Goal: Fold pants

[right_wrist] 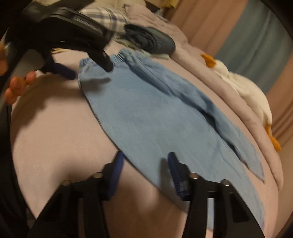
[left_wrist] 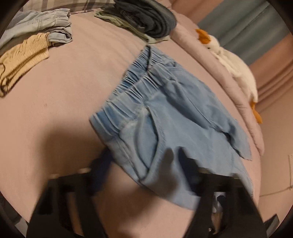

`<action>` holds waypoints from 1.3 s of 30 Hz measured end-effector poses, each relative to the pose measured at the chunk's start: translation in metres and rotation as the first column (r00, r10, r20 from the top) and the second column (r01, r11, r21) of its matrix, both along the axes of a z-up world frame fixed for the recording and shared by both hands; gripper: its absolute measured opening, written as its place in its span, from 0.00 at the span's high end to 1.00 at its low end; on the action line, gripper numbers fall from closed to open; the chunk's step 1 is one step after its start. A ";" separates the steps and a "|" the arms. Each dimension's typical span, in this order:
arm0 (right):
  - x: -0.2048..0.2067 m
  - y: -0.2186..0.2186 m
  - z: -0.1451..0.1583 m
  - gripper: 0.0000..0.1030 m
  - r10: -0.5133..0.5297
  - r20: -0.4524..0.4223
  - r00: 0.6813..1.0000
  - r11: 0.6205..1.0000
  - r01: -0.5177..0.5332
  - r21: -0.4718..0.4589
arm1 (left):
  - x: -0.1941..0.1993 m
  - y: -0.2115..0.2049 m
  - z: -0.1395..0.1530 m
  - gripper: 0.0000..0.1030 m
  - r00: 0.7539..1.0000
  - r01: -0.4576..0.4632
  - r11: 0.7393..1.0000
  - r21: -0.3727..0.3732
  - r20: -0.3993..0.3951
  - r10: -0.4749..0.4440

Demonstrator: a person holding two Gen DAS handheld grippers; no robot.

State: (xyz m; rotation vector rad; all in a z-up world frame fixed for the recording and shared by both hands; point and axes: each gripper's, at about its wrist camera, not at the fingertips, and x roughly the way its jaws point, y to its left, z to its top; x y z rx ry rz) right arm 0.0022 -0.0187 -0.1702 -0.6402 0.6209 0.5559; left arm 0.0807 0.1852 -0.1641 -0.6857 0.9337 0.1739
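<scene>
1 blue pants, 2 claws, 1 plush goose, 2 clothing piles.

Pants on bed, plush goose right.

The pants are light blue. The bed sheet is pale pink. The toy goose is white with orange beak and feet. One folded garment is tan, another dark grey-blue. The pillow has grey checks. The gripper pads are blue.
</scene>
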 end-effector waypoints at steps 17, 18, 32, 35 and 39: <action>-0.006 -0.005 0.022 0.71 0.059 -0.202 0.978 0.993 -0.036 0.116 | -0.040 0.011 0.027 0.44 0.998 0.046 0.973 0.224 -0.051 -0.035; -0.007 -0.015 0.031 0.68 0.064 -0.220 0.973 0.984 -0.025 0.177 | -0.043 0.004 0.038 0.44 0.998 0.065 0.953 0.296 -0.030 -0.058; 0.017 -0.130 0.004 0.68 -0.329 -0.376 0.867 0.910 0.397 0.122 | -0.023 -0.066 -0.005 0.43 0.886 0.441 0.781 0.443 -0.076 -0.457; 0.003 -0.141 0.003 0.70 -0.313 -0.411 0.856 0.908 0.397 0.136 | -0.037 -0.057 0.002 0.43 0.878 0.445 0.787 0.427 -0.038 -0.476; 0.007 -0.138 0.026 0.70 -0.264 -0.420 0.868 0.916 0.362 0.174 | -0.033 -0.059 0.011 0.40 0.885 0.444 0.806 0.391 -0.049 -0.464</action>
